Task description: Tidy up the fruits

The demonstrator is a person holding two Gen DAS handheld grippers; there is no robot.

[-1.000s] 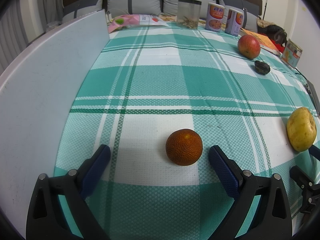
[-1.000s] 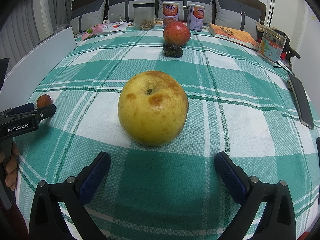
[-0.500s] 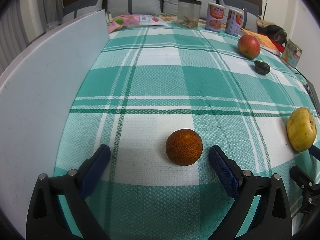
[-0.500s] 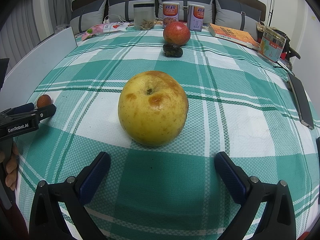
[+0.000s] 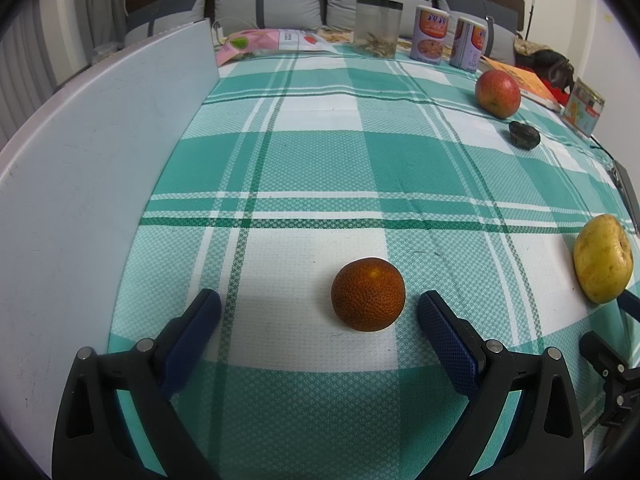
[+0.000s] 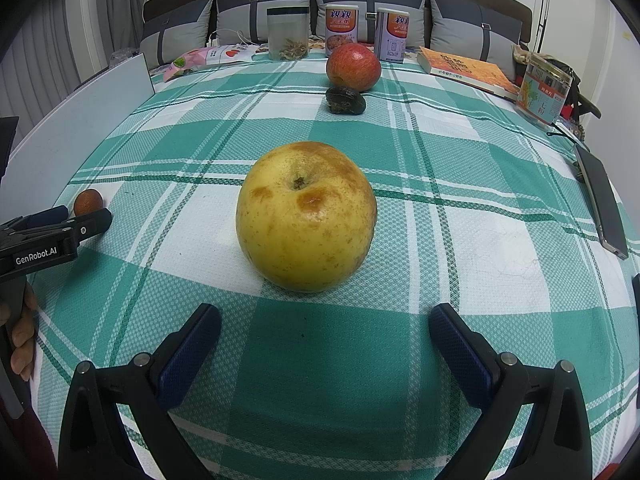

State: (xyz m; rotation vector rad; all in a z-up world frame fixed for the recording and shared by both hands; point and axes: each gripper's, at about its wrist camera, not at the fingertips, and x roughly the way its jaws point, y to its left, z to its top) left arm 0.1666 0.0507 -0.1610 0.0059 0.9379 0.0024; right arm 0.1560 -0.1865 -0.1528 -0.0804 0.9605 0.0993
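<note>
A small orange fruit [image 5: 368, 294] lies on the green checked tablecloth just ahead of my left gripper [image 5: 320, 312], which is open, the fruit nearer its right finger. A yellow apple [image 6: 306, 216] with brown spots sits right in front of my open right gripper [image 6: 324, 332]; in the left wrist view the same yellow apple [image 5: 603, 258] is at the right edge. Farther back stand a red apple [image 6: 353, 66] and a dark wrinkled fruit [image 6: 345, 100]. In the right wrist view the left gripper [image 6: 56, 228] shows at the left, beside the orange fruit [image 6: 88, 202].
A white board [image 5: 92, 184] runs along the table's left side. At the far edge stand a clear jar [image 6: 288, 34], two tins [image 6: 342, 26], a snack bag [image 6: 208, 58], a book [image 6: 466, 70] and a green tin [image 6: 543, 88]. A phone [image 6: 602, 200] lies at the right.
</note>
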